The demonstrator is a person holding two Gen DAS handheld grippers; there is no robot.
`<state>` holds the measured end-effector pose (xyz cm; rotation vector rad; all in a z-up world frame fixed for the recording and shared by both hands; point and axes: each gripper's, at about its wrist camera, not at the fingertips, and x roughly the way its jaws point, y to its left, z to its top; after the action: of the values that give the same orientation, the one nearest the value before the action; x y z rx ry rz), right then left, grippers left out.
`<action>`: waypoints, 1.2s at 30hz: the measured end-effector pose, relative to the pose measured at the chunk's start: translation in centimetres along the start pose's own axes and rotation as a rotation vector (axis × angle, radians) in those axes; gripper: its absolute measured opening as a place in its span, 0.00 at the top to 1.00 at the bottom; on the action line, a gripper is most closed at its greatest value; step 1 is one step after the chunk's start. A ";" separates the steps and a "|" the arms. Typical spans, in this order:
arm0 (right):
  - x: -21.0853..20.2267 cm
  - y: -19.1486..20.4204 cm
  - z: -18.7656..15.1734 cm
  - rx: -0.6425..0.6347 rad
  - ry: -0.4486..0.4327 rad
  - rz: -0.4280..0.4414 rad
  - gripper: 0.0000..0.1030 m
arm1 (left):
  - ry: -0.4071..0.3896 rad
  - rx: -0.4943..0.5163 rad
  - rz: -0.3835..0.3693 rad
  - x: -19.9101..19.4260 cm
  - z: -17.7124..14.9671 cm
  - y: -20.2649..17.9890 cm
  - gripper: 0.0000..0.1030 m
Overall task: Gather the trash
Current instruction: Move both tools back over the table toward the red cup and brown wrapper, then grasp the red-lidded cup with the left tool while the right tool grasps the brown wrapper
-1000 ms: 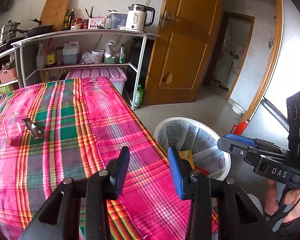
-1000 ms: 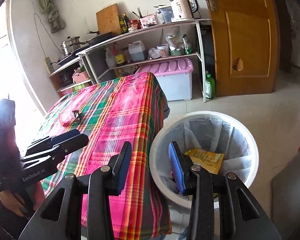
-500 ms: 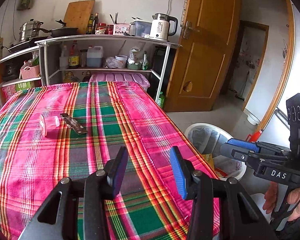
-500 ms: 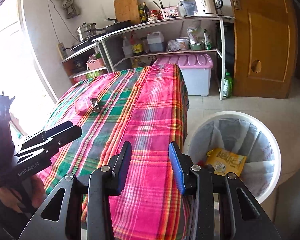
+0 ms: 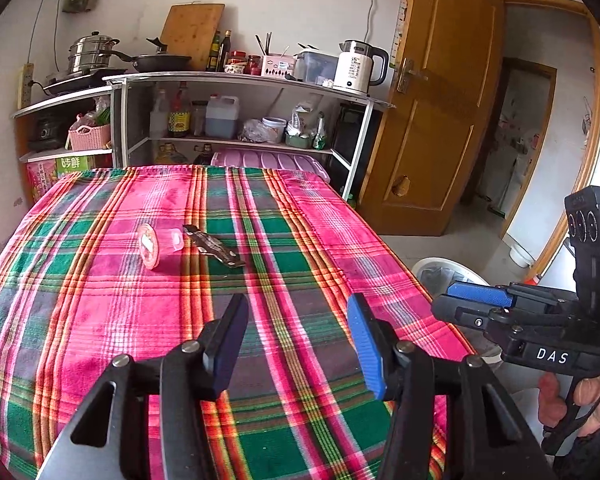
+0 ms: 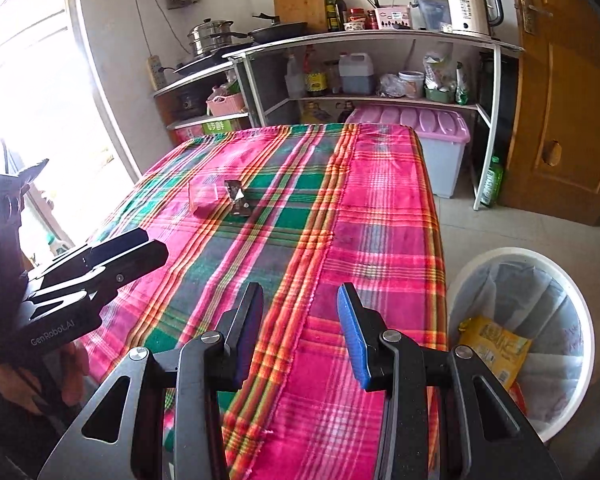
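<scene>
Mid-desk (image 5: 100, 320), the clear plastic cup (image 5: 158, 245) and dark wrapper (image 5: 216, 250) look light and crushable, best pinched gently at an edge, while the left claw (image 5: 296, 344) is opening on nothing and the right claw (image 6: 300, 336) gapes empty.

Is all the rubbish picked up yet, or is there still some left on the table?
Some is done: a yellow packet already lies in the white bin. Nothing is in hand right now: the left gripper is opening with nothing between its fingers, and the right gripper is empty too. Still left on the checked tablecloth: a clear plastic cup lying on its side and a dark wrapper beside it.
</scene>
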<state>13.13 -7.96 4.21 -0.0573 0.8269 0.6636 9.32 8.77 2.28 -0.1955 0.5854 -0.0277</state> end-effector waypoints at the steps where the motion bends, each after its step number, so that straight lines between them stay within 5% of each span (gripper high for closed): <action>1: 0.4 0.3 0.2 -0.005 0.004 0.004 0.61 | -0.001 -0.004 0.013 0.0 0.0 0.6 0.48; 17: 8.0 3.7 4.8 -0.094 0.067 0.068 0.61 | 0.010 -0.071 0.120 1.6 2.1 9.5 0.48; 36: 17.5 5.7 8.1 -0.168 0.177 0.103 0.61 | 0.122 -0.018 0.076 8.1 4.8 13.6 0.42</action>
<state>23.82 8.16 -1.33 -0.2287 0.9470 0.8327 18.32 22.31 -0.89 -0.1900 0.7144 0.0393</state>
